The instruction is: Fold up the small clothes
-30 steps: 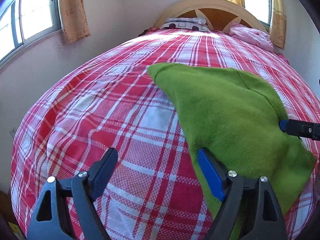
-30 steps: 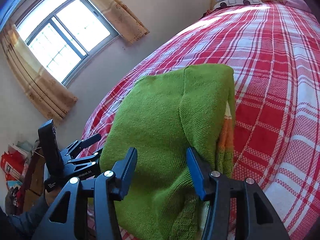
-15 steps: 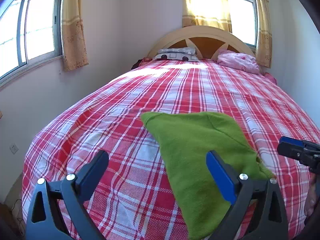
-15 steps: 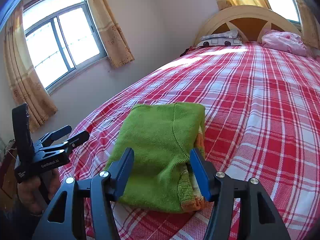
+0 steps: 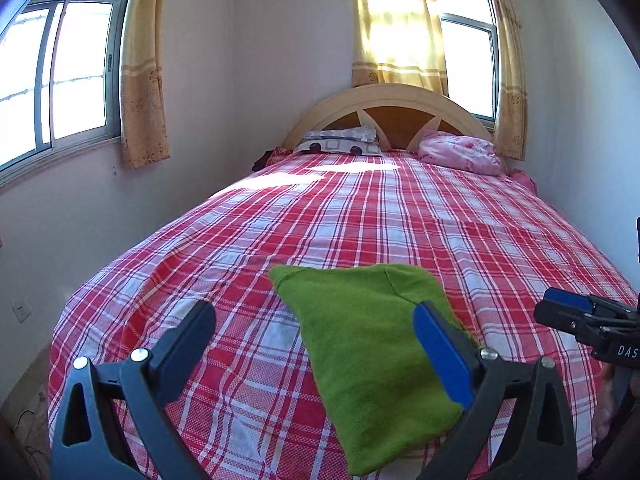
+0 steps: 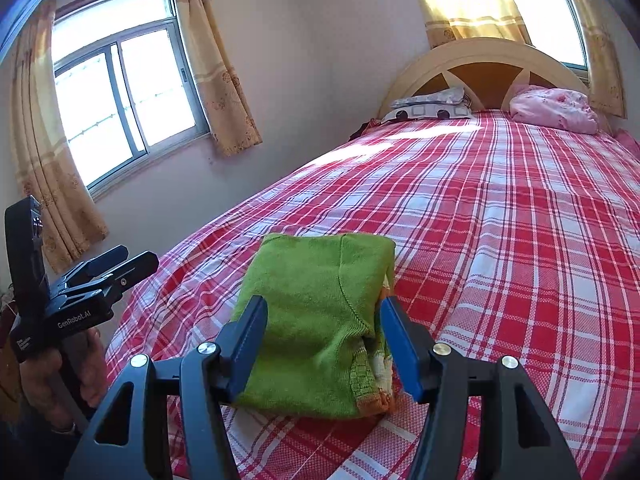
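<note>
Green sweater (image 6: 320, 320) lies folded into a compact rectangle on the red plaid bedspread (image 6: 500, 240), close to the foot edge of the bed and nearer to its left side; at the near right corner of the bundle, orange and white knit (image 6: 376, 380) shows from under the green layer. The right gripper (image 6: 324, 344) hangs in front of it with its jaws released — the blue pads (image 6: 400, 348) stand on both sides of the bundle, apart from the cloth. The left gripper (image 5: 316, 344) is also spread wide and holds nothing, with the sweater (image 5: 368, 352) behind its right finger. Far at the head edge, a patterned pillow (image 5: 340, 142) and a pink bundle (image 5: 460, 152) rest against the arched wooden headboard (image 5: 392, 104) — behind it hangs a yellow curtain (image 5: 396, 28).
</note>
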The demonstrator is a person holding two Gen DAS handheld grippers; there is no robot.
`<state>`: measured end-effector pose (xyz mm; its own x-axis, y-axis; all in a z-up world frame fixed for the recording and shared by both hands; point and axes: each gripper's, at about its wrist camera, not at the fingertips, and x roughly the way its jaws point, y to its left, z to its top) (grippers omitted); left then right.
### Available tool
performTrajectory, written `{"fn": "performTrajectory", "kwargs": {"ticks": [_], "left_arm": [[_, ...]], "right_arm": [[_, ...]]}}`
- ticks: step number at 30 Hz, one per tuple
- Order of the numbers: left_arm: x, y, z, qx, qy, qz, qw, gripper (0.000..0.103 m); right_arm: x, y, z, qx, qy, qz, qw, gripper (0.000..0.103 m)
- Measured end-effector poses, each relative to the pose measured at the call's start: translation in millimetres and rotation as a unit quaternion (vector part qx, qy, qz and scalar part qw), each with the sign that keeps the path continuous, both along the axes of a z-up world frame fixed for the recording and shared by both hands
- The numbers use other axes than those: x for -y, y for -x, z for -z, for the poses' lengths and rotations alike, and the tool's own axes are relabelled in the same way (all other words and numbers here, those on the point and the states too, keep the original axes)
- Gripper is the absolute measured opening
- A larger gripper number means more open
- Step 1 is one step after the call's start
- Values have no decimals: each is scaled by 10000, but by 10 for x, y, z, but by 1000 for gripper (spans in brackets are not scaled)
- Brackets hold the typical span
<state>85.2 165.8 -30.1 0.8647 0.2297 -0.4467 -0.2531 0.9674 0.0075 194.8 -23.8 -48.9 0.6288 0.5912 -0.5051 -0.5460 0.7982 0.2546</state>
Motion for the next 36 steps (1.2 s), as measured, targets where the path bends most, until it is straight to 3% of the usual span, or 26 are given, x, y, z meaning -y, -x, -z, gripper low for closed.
{"fn": "performTrajectory", "kwargs": {"ticks": [36], "left_arm": [[42, 0, 29, -97, 37, 132, 9999, 103]], "right_arm": [[-14, 51, -6, 89, -29, 36, 9999, 61]]}}
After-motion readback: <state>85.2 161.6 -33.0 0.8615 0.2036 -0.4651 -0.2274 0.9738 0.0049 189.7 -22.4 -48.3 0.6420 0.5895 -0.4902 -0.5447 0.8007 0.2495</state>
